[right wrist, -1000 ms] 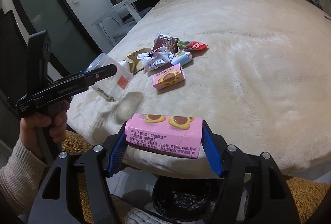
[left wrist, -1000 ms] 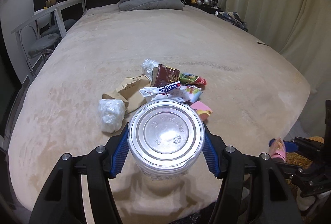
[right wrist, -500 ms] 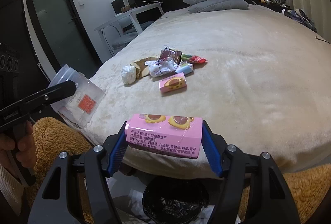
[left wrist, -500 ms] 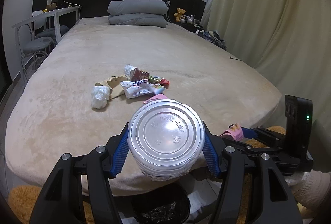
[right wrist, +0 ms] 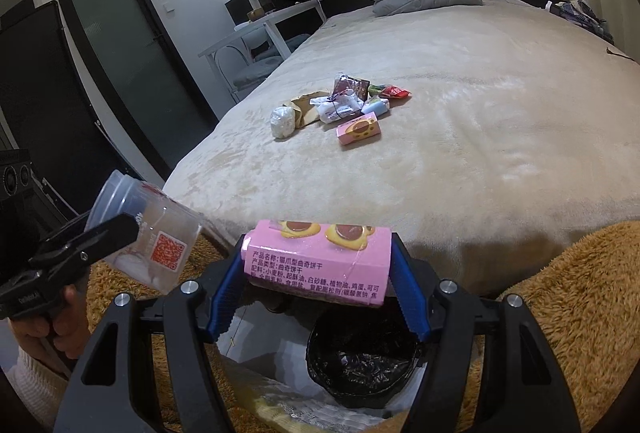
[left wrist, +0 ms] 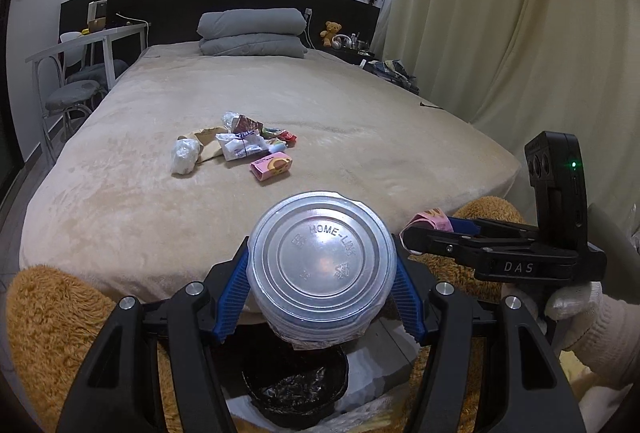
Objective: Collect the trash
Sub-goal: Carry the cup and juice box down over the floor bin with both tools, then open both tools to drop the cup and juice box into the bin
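Retreat from the bed [left wrist: 360,101] is the change on record: a second ago both my grippers hung over the mattress near the litter, and now both sit off its foot edge, above the black-lined bin [right wrist: 362,365] on the floor. My left gripper [left wrist: 322,297] is clenched on the clear plastic cup [left wrist: 322,267], blue pads pressed at its 3 and 9 o'clock sides, the grip as it was before. My right gripper [right wrist: 318,299] likewise clamps the pink biscuit box [right wrist: 318,259] end to end. In my judgement both items are carried to the drop point and await release; the box hangs almost directly over the bin mouth, the cup slightly up and left of it.

Remaining trash [left wrist: 236,147] lies in a cluster mid-bed, at 12 o'clock from the cup: a white crumpled wad, brown paper, wrappers, and a second pink box [left wrist: 272,167] nearest me. Further trips will be needed.

Left view alone shows the cup's stamped base, the curtain [left wrist: 500,33] at 2 o'clock, and the right tool side-on at 3 o'clock. Right view alone shows the cup's side wall with a red code label [right wrist: 168,251], the bare left hand [right wrist: 60,329] at 8 o'clock, the door [right wrist: 132,45] at 10 o'clock, and the bin mouth nearly unobstructed.
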`<state>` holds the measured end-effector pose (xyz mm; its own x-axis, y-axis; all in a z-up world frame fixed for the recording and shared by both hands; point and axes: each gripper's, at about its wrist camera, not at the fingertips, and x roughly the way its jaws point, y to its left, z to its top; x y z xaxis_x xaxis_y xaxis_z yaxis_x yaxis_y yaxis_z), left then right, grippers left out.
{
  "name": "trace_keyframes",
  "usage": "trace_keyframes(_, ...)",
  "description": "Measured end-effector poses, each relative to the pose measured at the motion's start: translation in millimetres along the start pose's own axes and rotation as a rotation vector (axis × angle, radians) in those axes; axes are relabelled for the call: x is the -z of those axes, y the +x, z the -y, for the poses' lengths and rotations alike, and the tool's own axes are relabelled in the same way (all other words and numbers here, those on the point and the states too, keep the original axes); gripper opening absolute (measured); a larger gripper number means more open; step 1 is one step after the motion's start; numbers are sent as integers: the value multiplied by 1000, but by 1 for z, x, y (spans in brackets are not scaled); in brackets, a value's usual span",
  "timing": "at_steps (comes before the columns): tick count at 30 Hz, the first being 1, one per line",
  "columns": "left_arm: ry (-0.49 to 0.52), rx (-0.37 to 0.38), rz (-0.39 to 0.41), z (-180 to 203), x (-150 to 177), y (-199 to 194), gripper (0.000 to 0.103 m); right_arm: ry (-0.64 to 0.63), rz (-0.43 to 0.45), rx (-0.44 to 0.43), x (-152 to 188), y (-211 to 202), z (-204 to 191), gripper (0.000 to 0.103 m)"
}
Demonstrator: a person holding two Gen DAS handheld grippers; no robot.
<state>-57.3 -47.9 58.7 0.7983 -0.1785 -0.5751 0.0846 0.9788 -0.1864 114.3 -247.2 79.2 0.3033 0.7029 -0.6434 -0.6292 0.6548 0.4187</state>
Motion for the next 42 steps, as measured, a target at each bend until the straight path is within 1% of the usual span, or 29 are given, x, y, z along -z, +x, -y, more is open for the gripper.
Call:
trace_keyframes(3,-2,11,-40,3,11,7,62,8,-31,-6,4,6,-2,67)
trace_keyframes(6,-32,28,-109,-3,26,24,62,36,-86,-12,10,24,2,67)
trace_keyframes(8,-64,38,-164,-10,36,42,62,72,-142,-7,16,42,9,67)
trace_keyframes(14,-132,49,-329,-29,61,92,62,256,-351,2,38,101,40,67)
trace_keyframes(17,-191,53,-411,-43,69,116,62,348,-422,11,45,124,56,67)
trace_keyframes(19,-250,56,-464,-55,75,132,62,391,-470,37,50,138,65,67)
trace_keyframes(23,-325,63,-540,-69,84,158,62,485,-544,44,64,161,83,67)
trace_keyframes(27,-360,84,-606,-71,93,177,62,551,-594,52,73,178,89,67)
trace_keyframes(30,-383,95,-640,-76,97,186,62,542,-609,74,73,187,86,67)
trace_keyframes(33,-438,116,-668,-82,102,193,62,548,-636,82,74,196,86,67)
trace_keyframes(35,-445,114,-682,-85,105,193,62,560,-653,83,77,200,87,67)
trace_keyframes(38,-461,110,-706,-86,110,196,62,590,-654,69,78,199,92,67)
trace_keyframes(39,-470,110,-712,-86,111,198,62,606,-649,58,78,199,96,71)
trace_keyframes(40,-477,115,-724,-87,112,200,65,613,-645,56,77,197,100,74)
trace_keyframes(41,-488,128,-738,-87,113,201,78,617,-643,62,76,197,101,79)
trace_keyframes(42,-501,135,-741,-89,114,202,83,620,-641,67,77,196,102,80)
